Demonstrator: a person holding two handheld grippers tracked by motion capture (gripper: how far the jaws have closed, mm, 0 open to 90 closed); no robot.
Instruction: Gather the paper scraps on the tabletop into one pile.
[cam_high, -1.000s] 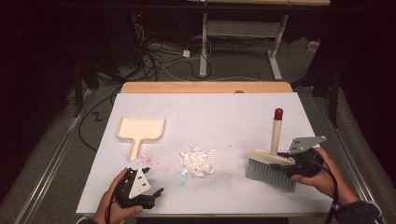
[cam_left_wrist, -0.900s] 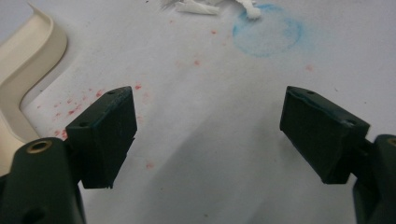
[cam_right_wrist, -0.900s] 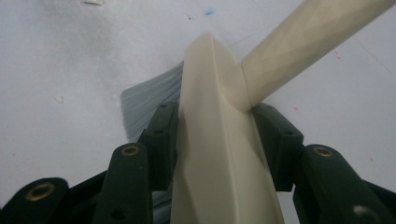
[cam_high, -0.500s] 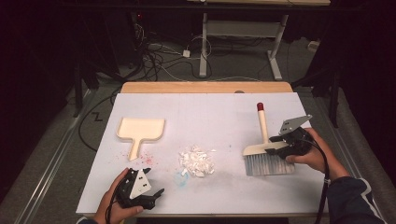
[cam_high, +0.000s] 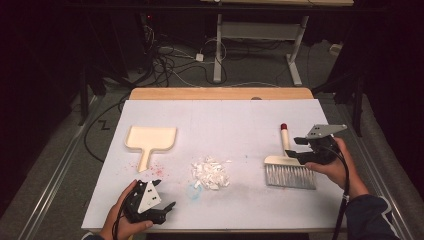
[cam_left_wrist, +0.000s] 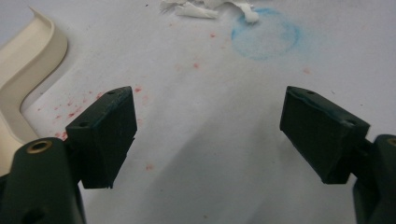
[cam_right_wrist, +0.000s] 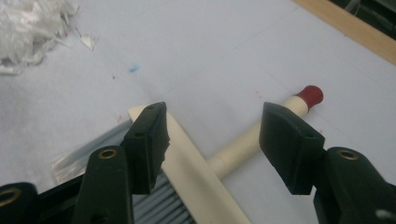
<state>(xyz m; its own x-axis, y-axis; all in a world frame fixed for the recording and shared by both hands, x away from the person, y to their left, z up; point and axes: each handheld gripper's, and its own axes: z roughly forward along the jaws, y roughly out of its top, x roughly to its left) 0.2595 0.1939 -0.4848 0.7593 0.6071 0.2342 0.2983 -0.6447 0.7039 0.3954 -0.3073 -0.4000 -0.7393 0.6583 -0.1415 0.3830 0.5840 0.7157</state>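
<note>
Risk: the right claw (cam_high: 304, 150) is sitting over the brush (cam_high: 287, 167) with nothing gripped, so a closing bite taken this far off the handle is likely catching the head's edge and skidding the brush instead of lifting it.
Risk two: a low sweep is liable to be scattering the paper scraps (cam_high: 210, 172) past the dustpan (cam_high: 149, 140).
Right claw: its jaws have just been opening, now standing about half apart, astride the brush's cream back and handle joint, pads pressing on nothing.
Left claw (cam_high: 167, 209): gaping wide, holding nothing, hovering over the tabletop (cam_high: 230, 117) near the scraps.
Brush: lying flat, well right of the scraps.
Dustpan: lying left of the scraps.
</note>
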